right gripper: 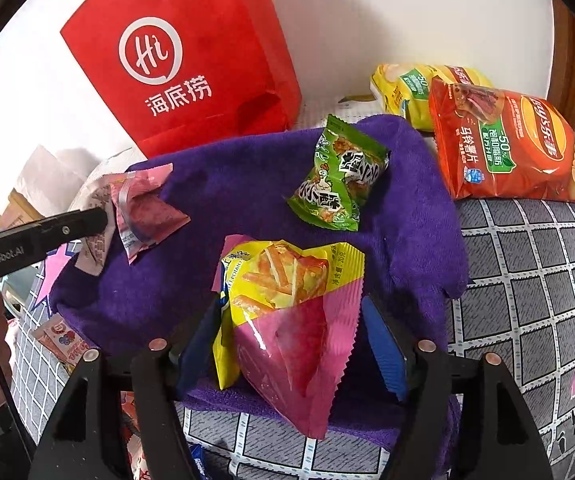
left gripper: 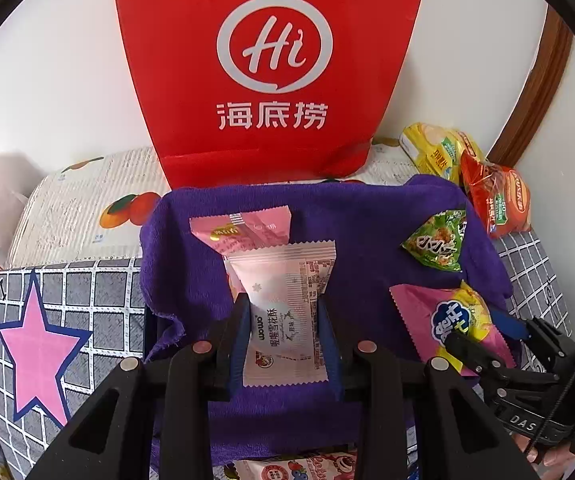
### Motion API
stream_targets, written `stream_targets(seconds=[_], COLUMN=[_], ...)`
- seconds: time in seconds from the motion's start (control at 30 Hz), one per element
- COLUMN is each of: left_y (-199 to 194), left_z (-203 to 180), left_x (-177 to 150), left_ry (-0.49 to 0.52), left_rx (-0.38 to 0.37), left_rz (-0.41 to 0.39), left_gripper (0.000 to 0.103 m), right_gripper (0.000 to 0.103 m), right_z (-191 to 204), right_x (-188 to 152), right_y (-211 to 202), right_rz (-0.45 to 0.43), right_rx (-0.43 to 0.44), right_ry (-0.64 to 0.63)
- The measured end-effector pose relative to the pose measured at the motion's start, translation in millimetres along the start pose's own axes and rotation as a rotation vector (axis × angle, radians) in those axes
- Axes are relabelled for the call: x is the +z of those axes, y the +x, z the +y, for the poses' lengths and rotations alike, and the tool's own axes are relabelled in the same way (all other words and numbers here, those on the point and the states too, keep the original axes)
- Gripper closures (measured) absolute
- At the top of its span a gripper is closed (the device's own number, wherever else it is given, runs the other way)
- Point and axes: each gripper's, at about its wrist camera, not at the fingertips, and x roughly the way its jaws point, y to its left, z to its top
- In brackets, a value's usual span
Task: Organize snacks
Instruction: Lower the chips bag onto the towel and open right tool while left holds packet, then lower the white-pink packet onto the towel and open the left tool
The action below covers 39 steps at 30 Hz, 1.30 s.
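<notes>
My left gripper is shut on a pale pink and white snack packet, held over a purple towel. Just beyond it on the towel lies a darker pink packet. In the right wrist view, a pink and yellow snack bag stands between the fingers of my right gripper, which is open; the right pad stays clear of the bag. A green snack packet lies farther back on the towel. The left gripper's finger shows at the left edge.
A red paper bag stands upright against the white wall behind the towel. An orange chip bag and a yellow one lie at the back right. A grey checked cloth covers the surface. A strawberry-print packet lies near the front.
</notes>
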Motion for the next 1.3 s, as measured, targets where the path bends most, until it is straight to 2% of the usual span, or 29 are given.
stream_targets(seconds=[0.47,0.6,0.73,1.3], left_y=[4,4,4,11], left_z=[0,0,0,-1], left_x=[1,1,1,-2], left_ry=[0.004,0.004,0.004,0.016], left_rx=[0.01,0.01,0.01,0.018], left_rz=[0.017,0.018,0.02,0.051], left_gripper=[0.072,0.072,0.072,0.072], right_gripper=[0.021,0.015,0.014,0.013], right_z=[3,4,0,-10], right_x=[0,0,1,2], right_y=[-2,1,-3,-11], right_rz=[-0.003,0.007,-0.009,-0.038], right_rx=[0.017,0.007,0.034,0.058], right_ry=[0.0,0.005,0.027,0.083])
